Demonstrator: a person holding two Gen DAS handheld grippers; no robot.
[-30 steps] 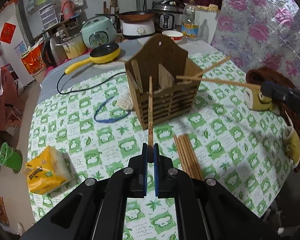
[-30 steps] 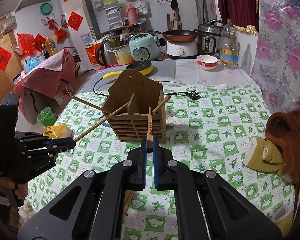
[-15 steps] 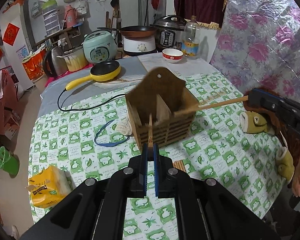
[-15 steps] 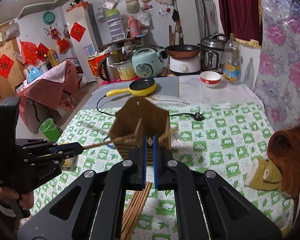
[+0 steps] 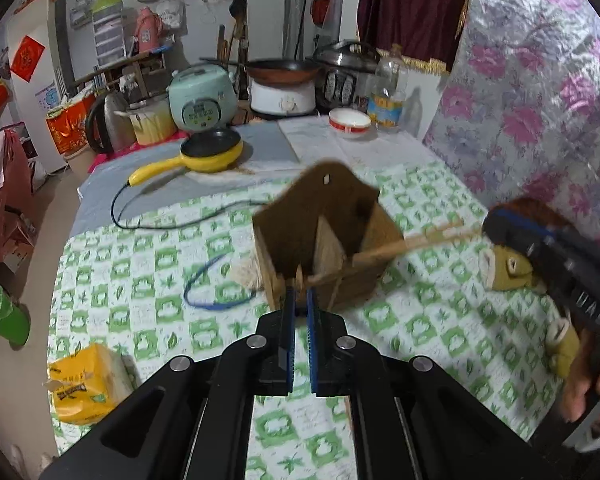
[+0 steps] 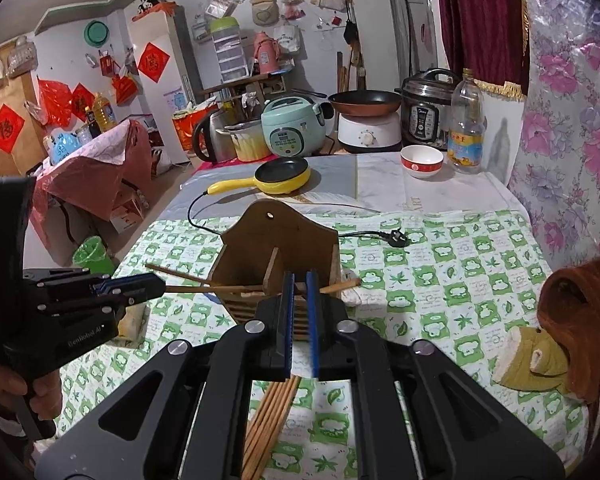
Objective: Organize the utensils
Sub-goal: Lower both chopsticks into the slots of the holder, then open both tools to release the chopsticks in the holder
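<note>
Two handheld grippers converge over a wooden utensil holder (image 6: 274, 258) standing on a table's green-and-white checked cloth (image 6: 452, 276). The left gripper (image 6: 162, 289), gripped from below by a hand (image 6: 40, 394) at the frame's left edge, points level toward the holder and is clamped on a chopstick (image 6: 204, 289) whose far end lies across the holder's rim. The right gripper (image 6: 299, 280) angles downward over the holder's near edge, its jaws opening, a second chopstick (image 6: 340, 285) slanting out just beyond its tips; whether the pads still press it cannot be told. A loose bundle of chopsticks (image 6: 270, 420) lies on the cloth beneath the right gripper.
</note>
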